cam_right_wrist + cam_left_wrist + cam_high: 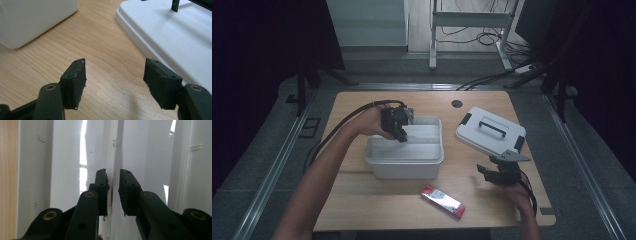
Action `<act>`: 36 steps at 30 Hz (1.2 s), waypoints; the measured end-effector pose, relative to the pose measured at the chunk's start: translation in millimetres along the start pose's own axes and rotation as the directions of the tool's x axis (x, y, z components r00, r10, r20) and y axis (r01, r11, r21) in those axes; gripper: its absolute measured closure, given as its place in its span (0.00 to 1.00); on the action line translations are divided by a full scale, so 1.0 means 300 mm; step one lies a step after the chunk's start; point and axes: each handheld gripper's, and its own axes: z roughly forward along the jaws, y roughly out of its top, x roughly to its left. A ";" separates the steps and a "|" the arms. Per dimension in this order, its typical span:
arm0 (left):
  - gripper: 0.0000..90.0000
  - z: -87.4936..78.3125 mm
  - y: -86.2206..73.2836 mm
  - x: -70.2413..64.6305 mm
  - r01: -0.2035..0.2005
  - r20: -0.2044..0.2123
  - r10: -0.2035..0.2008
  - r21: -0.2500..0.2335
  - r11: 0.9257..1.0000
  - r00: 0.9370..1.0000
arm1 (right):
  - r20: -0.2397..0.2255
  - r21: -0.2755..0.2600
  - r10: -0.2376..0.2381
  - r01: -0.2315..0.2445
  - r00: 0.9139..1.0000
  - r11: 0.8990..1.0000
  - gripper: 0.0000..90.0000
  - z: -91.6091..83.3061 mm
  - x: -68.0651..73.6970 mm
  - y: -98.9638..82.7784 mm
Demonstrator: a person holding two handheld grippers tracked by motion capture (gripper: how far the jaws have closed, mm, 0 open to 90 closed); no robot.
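A white plastic bin [404, 167] stands open in the middle of the wooden table [362, 200]. My left gripper [400, 134] reaches down into the bin's back left part. In the left gripper view its jaws [113, 173] stand close together, with a thin white upright divider [114, 150] in the narrow gap between them; I see slivers of space beside the pads. My right gripper [493, 172] hovers low over the table at the front right, open with nothing between its fingers [115, 62]. The bin's white lid [490, 131] with a black handle lies just beyond it.
A red and silver packet [442, 201] lies flat near the table's front edge, between the bin and my right hand. In the right gripper view the lid [175, 35] is at the right and the bin's corner [32, 20] at the upper left.
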 end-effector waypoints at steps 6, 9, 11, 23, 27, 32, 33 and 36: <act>0.91 0.011 0.002 0.002 -0.008 0.009 0.008 0.023 1.000 1.000 | 0.002 0.001 -0.001 0.001 1.000 1.000 0.38 0.000 -0.002 -0.001; 0.91 0.015 0.004 0.002 -0.009 0.009 0.009 0.026 1.000 1.000 | 0.003 0.000 0.003 -0.003 1.000 1.000 0.38 -0.001 -0.003 -0.002; 0.92 0.015 0.004 0.002 -0.009 0.008 0.009 0.026 1.000 1.000 | 0.003 -0.001 0.003 -0.003 1.000 1.000 0.38 -0.001 -0.004 -0.003; 0.97 0.022 0.005 0.005 -0.006 0.004 0.006 0.030 1.000 1.000 | 0.005 0.000 0.004 -0.004 1.000 1.000 0.38 -0.002 -0.006 -0.003; 0.98 0.023 0.004 0.007 -0.004 0.012 0.004 0.029 1.000 1.000 | 0.005 -0.001 0.004 -0.004 1.000 1.000 0.38 -0.001 -0.006 -0.004; 0.99 0.023 0.003 0.007 -0.012 0.016 0.012 0.024 1.000 1.000 | 0.007 -0.002 0.007 -0.007 1.000 1.000 0.38 -0.003 -0.008 -0.005; 0.99 0.022 0.003 0.006 -0.014 0.016 0.013 0.023 1.000 1.000 | 0.007 -0.002 0.007 -0.007 1.000 1.000 0.38 -0.003 -0.008 -0.005; 0.99 0.021 0.002 0.005 -0.020 0.016 0.020 0.017 1.000 1.000 | 0.008 -0.003 0.007 -0.007 1.000 1.000 0.38 -0.003 -0.008 -0.006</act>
